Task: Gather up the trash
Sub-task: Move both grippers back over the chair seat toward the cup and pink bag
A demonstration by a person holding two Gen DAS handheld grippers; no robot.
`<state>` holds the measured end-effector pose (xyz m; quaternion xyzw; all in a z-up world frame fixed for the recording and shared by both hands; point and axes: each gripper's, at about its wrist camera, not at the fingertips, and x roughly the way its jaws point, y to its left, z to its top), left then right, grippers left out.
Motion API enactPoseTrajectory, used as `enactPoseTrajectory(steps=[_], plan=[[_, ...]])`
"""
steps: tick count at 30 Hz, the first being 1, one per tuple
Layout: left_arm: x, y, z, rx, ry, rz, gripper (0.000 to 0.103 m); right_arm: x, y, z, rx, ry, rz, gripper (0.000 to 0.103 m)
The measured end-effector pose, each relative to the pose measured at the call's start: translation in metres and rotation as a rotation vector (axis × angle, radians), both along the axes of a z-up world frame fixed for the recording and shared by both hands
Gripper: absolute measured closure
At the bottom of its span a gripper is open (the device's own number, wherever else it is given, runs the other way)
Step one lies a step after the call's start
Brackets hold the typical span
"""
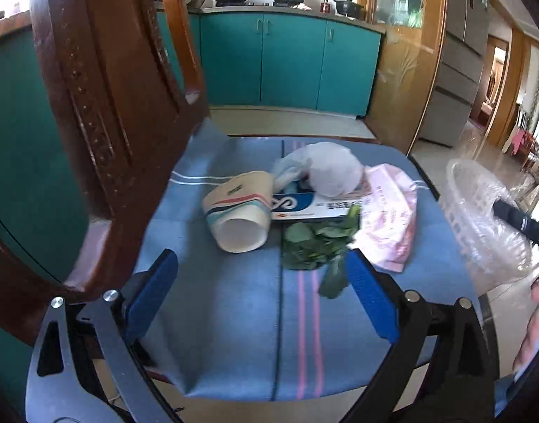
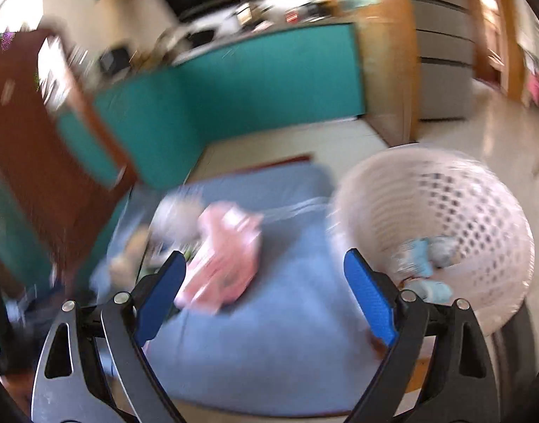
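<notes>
Trash (image 1: 304, 208) crowds the cushion's (image 1: 234, 335) far half; basket (image 2: 445, 218) seemingly alongside.

Left wrist view looks forward and downward along its own fingers, close over the blue cushion (image 1: 234, 317), facing the teal cabinets (image 1: 287, 60); sharp. Right wrist view sits just right of the cushion (image 2: 287, 335), tilted and heavily blurred, with the white basket (image 2: 481, 218) close at right. Shared ground: cushion, pink packet (image 1: 389, 218) (image 2: 223, 264), basket (image 1: 481, 218), cabinets (image 2: 252, 84).
</notes>
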<state>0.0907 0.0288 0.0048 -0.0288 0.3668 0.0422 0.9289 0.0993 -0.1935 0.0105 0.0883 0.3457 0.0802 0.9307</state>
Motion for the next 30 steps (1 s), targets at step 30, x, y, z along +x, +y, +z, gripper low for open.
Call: enactPoseTrajectory(steps=[30], plan=[[0.003,-0.007,-0.003,-0.019,0.044,-0.047,0.007,0.001,0.039,-0.015,-0.038,0.051,0.066,0.014]])
